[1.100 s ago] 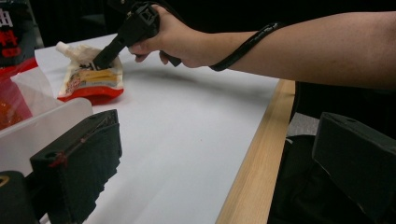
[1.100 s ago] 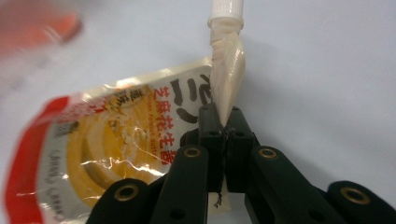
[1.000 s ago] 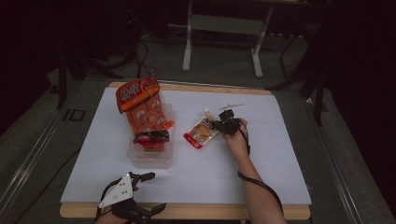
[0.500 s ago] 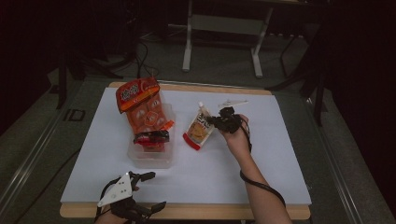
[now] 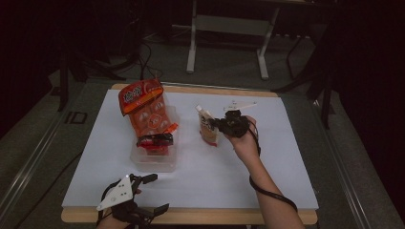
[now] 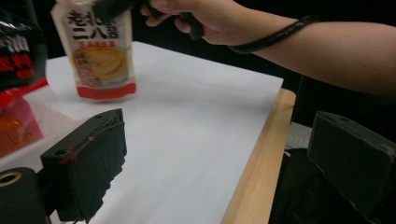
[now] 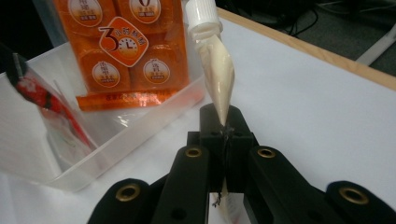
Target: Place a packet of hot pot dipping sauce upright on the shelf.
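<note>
At the near left corner of the white table (image 5: pixel 286 186), the left gripper (image 5: pixel 150 193) rests low over the wooden edge, its jaws spread wide apart with nothing between them — in the left gripper view the two black pads (image 6: pixel 88 163) frame bare white tabletop and the table's wooden rim. Ahead of this gripper and a little to its right stands a clear plastic tub (image 5: pixel 155 160). An orange snack bag (image 5: pixel 145 109) leans upright in it, and a small red-and-black packet (image 5: pixel 155 140) sits at the tub's front. In the right gripper view the same tub (image 7: pixel 51 158) lies just left of the clamped jaws, the orange bag (image 7: pixel 123 51) standing against its far wall.

Further right, the right gripper (image 5: pixel 217 125) is held in the person's right hand (image 5: pixel 246 140) above the middle of the table, pointing left toward the tub. Its jaws are clenched on a spouted sauce pouch (image 5: pixel 208 128) — they pinch the pouch's edge, and the pouch (image 7: pixel 219 74) rises straight out of them with its white cap at the top. From the left gripper view the pouch (image 6: pixel 100 51) hangs upright, its red lower edge clear of the tabletop, well ahead of the open left jaws. It sits just beside the tub, apart from it.
</note>
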Demonstrator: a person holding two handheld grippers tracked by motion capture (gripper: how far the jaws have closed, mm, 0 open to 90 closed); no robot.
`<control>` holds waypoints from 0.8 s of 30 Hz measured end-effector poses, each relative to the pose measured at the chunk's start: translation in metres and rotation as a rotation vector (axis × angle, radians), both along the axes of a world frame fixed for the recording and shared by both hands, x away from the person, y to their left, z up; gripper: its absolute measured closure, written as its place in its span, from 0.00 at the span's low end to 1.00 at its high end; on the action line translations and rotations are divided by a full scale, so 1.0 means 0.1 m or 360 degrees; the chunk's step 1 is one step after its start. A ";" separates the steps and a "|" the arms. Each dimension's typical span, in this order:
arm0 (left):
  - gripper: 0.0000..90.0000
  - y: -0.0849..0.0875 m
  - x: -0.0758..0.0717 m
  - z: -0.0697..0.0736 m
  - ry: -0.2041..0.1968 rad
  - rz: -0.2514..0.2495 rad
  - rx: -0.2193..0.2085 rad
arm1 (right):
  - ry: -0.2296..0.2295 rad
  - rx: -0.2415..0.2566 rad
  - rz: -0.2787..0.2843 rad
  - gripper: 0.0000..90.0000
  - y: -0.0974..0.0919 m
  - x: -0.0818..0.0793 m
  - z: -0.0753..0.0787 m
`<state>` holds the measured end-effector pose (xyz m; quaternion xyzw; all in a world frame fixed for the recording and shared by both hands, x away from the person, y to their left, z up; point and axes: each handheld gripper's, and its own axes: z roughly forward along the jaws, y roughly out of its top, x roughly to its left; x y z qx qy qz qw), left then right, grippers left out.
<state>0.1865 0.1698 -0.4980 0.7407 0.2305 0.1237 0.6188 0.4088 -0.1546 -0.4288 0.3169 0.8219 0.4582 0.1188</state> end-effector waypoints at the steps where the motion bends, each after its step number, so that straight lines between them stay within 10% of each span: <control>1: 0.06 0.00 0.00 0.01 -0.0001 0.0008 -0.0002 | -0.0006 0.0002 0.0009 0.99 -0.02 -0.02 0.02; 24: 0.06 -0.06 0.22 0.30 -0.0017 0.0031 0.0014 | -0.0118 0.0111 0.0285 1.00 -0.28 -0.73 0.51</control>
